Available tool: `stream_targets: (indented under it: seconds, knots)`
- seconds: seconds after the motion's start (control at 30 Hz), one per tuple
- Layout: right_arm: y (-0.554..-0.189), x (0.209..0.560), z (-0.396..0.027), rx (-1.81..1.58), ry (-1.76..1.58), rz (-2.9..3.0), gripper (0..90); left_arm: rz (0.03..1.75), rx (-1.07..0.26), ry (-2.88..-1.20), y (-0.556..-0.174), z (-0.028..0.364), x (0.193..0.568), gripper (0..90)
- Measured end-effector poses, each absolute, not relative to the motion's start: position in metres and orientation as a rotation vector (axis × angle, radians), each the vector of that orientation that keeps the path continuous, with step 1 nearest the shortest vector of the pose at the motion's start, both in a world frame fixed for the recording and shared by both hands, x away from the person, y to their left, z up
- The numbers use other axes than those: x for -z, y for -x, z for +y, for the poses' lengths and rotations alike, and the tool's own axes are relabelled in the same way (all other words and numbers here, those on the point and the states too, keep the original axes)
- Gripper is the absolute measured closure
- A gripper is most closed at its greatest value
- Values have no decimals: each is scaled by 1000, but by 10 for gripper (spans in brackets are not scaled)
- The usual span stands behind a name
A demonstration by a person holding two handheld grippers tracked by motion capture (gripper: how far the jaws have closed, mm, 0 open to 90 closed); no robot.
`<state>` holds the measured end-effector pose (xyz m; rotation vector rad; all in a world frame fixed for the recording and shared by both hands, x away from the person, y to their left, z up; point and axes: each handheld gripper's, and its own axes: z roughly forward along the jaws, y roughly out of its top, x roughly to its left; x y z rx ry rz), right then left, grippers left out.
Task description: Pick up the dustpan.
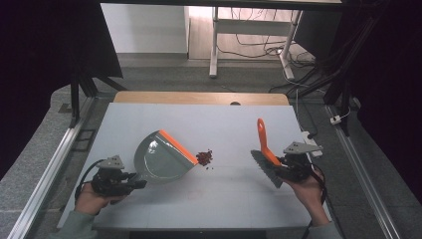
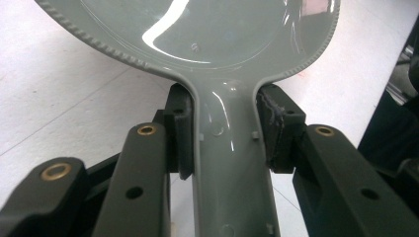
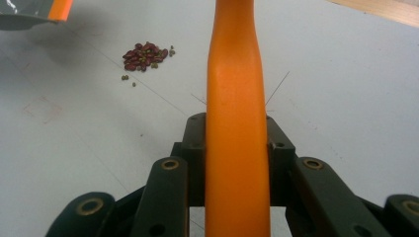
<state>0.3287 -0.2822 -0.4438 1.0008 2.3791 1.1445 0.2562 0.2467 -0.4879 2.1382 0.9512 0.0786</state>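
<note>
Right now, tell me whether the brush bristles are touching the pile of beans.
Apart. The high view shows a bare strip of table between the brush and the beans; the right gripper view shows the beans lying well off.

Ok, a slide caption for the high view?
Left gripper holds dustpan, right gripper holds brush, beans between.

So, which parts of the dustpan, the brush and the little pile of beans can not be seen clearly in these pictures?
- Dustpan: in the left gripper view the top edge cuts off its front and orange lip.
- Brush: in the right gripper view its bristles lie out of frame below; the handle tip is cut off at the top.
- Beans: in the high view, too small to count or sort.
- Left gripper: its tips are dark and blurred in the high view.
</note>
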Motion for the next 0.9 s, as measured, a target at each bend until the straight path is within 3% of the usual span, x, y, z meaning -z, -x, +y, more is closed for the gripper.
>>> stream_targets:
  seconds: [0.9]
  knots:
    - [-329, 447, -277, -1137, -983, 2404, 703, 858, 38, -2317, -258, 222, 500, 618]
